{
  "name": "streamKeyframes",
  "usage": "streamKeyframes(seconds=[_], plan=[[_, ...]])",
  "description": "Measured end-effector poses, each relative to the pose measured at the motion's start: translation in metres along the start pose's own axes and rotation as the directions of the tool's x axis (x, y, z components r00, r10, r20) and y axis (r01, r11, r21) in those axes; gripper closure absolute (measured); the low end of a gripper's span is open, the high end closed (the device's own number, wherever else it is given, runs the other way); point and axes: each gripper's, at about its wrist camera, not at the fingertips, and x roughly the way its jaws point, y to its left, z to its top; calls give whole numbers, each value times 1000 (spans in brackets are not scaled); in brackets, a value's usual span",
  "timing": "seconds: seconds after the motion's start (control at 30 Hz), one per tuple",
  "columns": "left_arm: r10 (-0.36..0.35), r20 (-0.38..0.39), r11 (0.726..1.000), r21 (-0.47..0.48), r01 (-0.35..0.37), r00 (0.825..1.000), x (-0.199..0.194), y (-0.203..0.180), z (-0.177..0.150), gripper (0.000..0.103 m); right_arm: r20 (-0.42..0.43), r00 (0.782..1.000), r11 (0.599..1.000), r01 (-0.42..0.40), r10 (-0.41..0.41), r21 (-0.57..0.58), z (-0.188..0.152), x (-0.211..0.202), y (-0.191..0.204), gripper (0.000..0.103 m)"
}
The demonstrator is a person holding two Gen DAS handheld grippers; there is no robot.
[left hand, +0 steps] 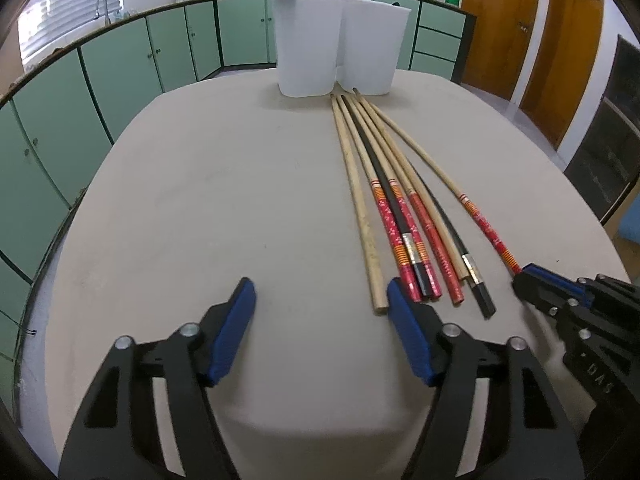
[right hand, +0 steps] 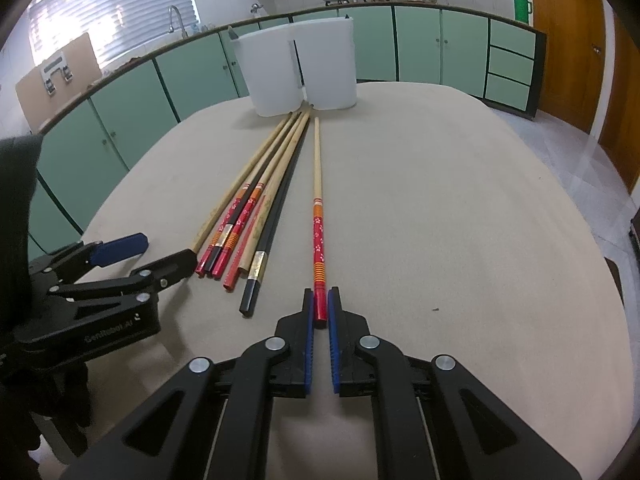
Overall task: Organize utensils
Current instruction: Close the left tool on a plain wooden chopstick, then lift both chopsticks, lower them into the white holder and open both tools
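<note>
Several long chopsticks lie side by side on the beige table, some plain wood, some black, some with red patterned ends; they are also in the right wrist view. Their tips point at a white two-lobed holder at the far edge. My right gripper is shut on the red end of one chopstick that lies apart from the bundle. My left gripper stands open just left of the bundle; the near end of a plain wooden chopstick lies beside its right finger, untouched by the pads.
Green kitchen cabinets curve around behind the table, with pots on the counter and a sink tap at the left. Wooden doors stand at the right. My right gripper shows at the left wrist view's right edge.
</note>
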Motion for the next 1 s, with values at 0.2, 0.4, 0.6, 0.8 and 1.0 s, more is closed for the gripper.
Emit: streamKeyframes(seconds=[0.2,0.4,0.6,0.8,1.0], plan=[[-51,13,999,1,51,999,-3,-7,0,90,3,1000,1000,-18,18,17,0,0,-4,97],[-68,13,998,-1,68,998,-2,-11,-1,96,18,1000,999,-23,22,36,0,-3,-6,97],[-60,61,998,-20,62,996,-22,-2,3,97,58,998,1000,-17,16,22,7,-22,-9,97],[-48,195,999,0,49,980,-74,4,24,97,151,988,999,-33,34,-7,37,-64,-14,97],[-79,319,997,13,79,945,-120,8,59,97,245,968,998,-37,49,-52,75,-105,-15,97]])
